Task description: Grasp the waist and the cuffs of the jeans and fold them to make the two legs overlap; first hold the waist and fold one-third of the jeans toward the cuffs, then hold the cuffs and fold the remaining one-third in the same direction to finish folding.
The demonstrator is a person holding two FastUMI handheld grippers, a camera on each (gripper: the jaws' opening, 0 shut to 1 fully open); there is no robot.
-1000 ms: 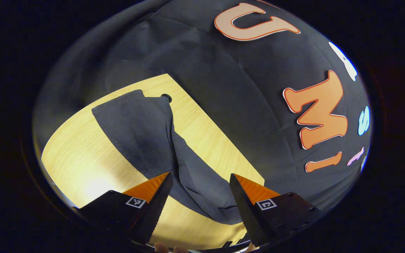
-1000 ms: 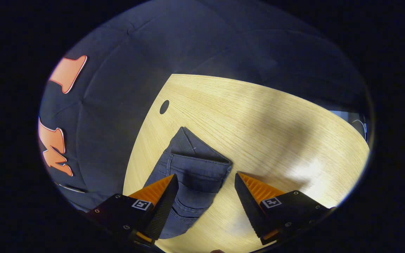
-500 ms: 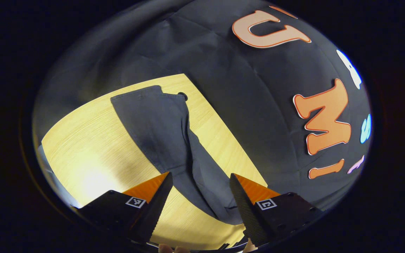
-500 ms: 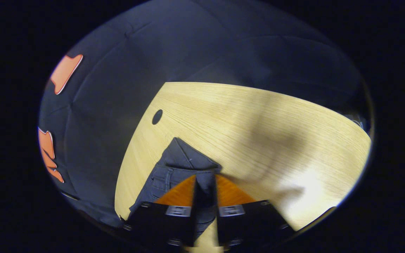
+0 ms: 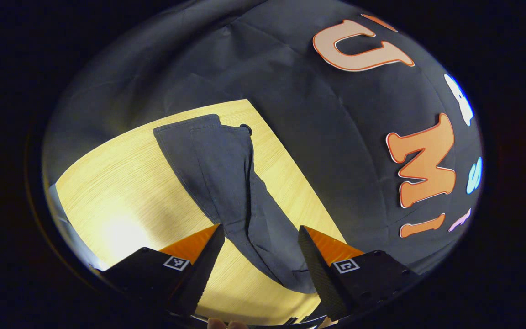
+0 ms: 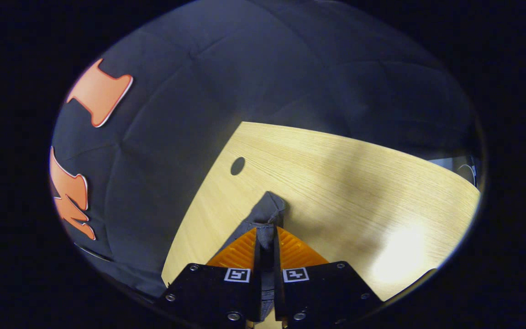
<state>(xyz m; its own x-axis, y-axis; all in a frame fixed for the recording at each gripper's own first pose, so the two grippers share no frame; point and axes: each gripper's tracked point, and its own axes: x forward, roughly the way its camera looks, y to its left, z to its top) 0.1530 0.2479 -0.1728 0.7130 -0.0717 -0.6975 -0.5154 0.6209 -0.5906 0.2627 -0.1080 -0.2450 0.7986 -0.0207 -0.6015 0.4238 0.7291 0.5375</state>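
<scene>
Dark grey jeans (image 5: pixel 226 183) lie stretched along the wooden table (image 5: pixel 117 183) in the left gripper view, running from the far corner toward me. My left gripper (image 5: pixel 260 237) hovers open over their near end, one finger on each side, touching nothing. In the right gripper view my right gripper (image 6: pixel 266 235) is shut on the waist of the jeans (image 6: pixel 267 212). A bunched fold of that cloth sticks up just past the fingertips, and the rest of the garment is hidden under the gripper.
A round cable hole (image 6: pixel 237 165) sits in the table near its left edge, just beyond the held waist. The black booth wall (image 5: pixel 327 151) runs close along the table's edge. Open wood (image 6: pixel 372 192) spreads to the right of my right gripper.
My right gripper went from open over the waist to shut on it and has lifted the cloth into a bunch. The left gripper stayed open and shifted only slightly along the jeans.
</scene>
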